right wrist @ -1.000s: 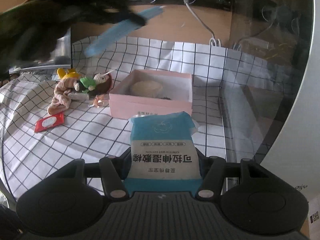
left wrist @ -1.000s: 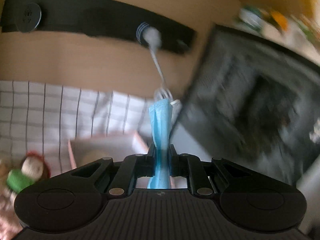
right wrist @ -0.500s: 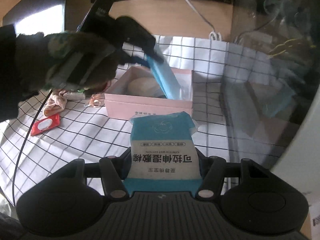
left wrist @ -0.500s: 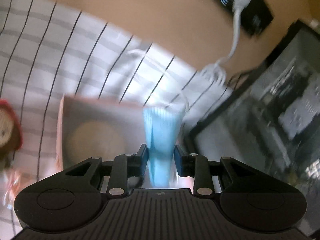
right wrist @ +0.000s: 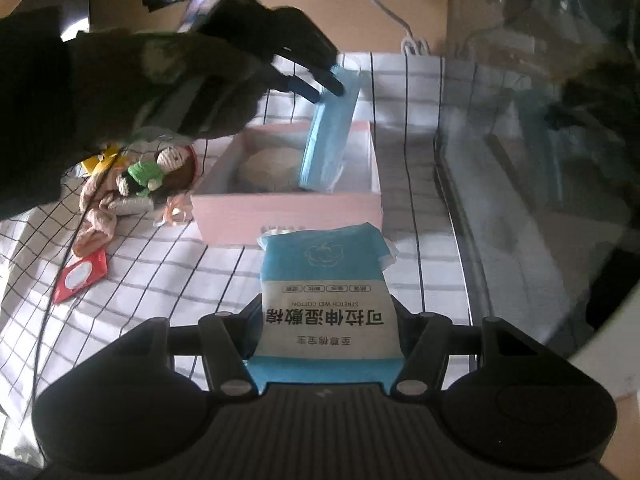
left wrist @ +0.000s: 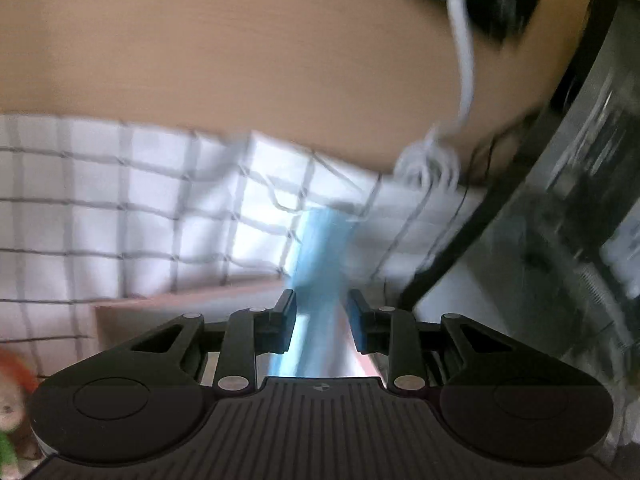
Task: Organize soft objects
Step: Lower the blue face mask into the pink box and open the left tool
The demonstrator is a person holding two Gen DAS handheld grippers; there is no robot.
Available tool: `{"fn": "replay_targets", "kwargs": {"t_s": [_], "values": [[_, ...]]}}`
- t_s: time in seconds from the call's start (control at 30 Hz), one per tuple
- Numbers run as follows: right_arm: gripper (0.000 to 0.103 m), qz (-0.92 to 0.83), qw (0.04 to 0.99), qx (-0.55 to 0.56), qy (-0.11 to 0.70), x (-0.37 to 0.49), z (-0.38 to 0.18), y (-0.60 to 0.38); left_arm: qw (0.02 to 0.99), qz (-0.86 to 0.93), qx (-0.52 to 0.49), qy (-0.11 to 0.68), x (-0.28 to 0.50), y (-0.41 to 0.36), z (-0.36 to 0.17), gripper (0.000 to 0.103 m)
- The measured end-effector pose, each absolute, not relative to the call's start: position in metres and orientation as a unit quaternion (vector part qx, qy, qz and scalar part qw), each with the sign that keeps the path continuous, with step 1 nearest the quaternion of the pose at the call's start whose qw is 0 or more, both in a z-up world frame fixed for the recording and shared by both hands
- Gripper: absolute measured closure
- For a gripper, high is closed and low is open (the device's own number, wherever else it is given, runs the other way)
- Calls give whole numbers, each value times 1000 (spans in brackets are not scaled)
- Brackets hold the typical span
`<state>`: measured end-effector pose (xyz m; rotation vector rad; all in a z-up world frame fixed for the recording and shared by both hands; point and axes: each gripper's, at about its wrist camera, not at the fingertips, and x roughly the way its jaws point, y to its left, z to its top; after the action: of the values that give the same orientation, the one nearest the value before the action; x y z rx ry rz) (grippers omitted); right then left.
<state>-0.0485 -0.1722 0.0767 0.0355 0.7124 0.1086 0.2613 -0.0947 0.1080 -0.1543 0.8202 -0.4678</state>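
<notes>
1. Risk: left gripper (left wrist: 322, 322), jaws parted and no longer pinching, lets the blue face mask (right wrist: 329, 132) tip outside the pink box (right wrist: 288, 208).
2. Mask hangs between those jaws, its lower end inside the box.
3. Right gripper (right wrist: 326, 334) clamps a wet-cotton packet (right wrist: 324, 288).
</notes>
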Motion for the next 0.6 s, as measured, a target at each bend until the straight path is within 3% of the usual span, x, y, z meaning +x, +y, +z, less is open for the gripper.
{"fn": "replay_targets", "kwargs": {"t_s": [0.1,0.2,0.33,0.47,0.6], "values": [[43,49,933,10,357,-54,69,-176,878,-209,-23,431,267,-119,75,73],[43,42,932,9,361,-58,67,-179,890,-180,-13,419,260,-122,55,73],[43,45,934,13,354,-66,68,-184,902,-208,-68,372,227,-105,65,73],[43,43,934,1,354,-69,64,-182,941,-183,-39,282,214,-90,87,73],[43,51,931,-7,361,-71,61,-176,934,-142,-48,324,267,-87,82,73]]}}
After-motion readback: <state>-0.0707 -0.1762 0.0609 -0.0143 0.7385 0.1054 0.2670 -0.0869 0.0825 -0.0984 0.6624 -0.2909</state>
